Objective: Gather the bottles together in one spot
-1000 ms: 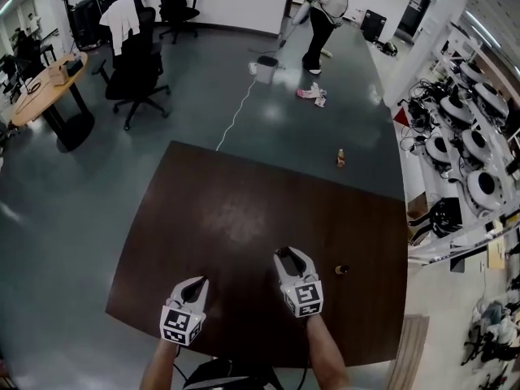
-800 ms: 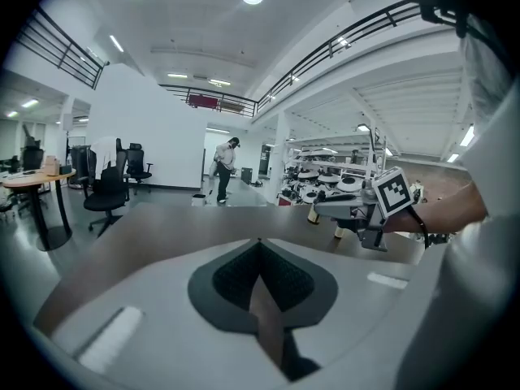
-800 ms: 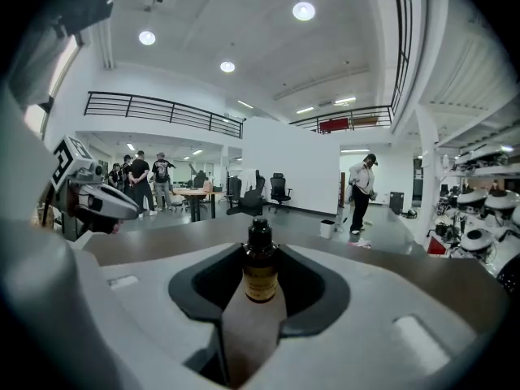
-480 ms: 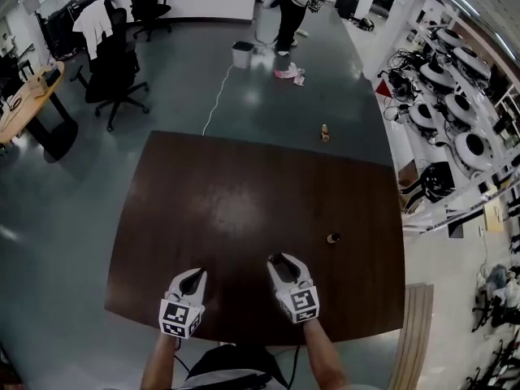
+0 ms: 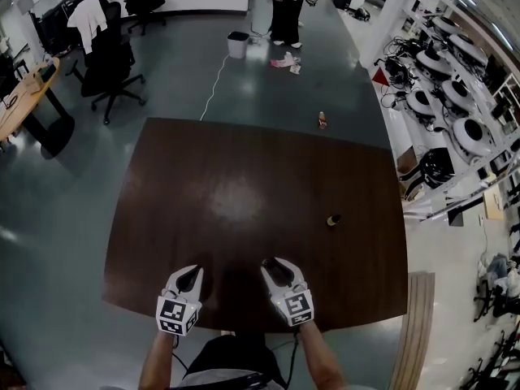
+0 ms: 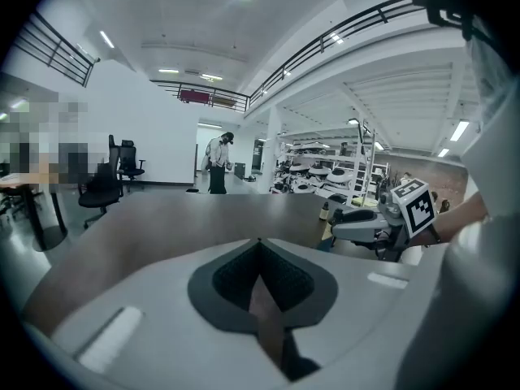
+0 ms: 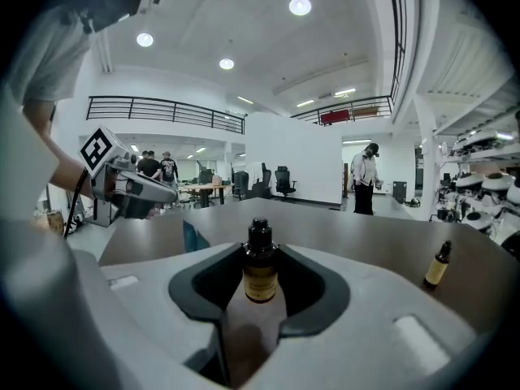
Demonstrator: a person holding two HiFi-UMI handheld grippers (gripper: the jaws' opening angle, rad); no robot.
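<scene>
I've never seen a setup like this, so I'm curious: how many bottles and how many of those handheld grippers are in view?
Bottles: 3
Grippers: 2
Total: 5

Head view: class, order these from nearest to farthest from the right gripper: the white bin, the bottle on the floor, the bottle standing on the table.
1. Standing bottle, on the table, ahead and to the right of the right gripper.
2. Floor bottle, just past the table's far edge.
3. White bin, farthest, toward the room's back.
</scene>
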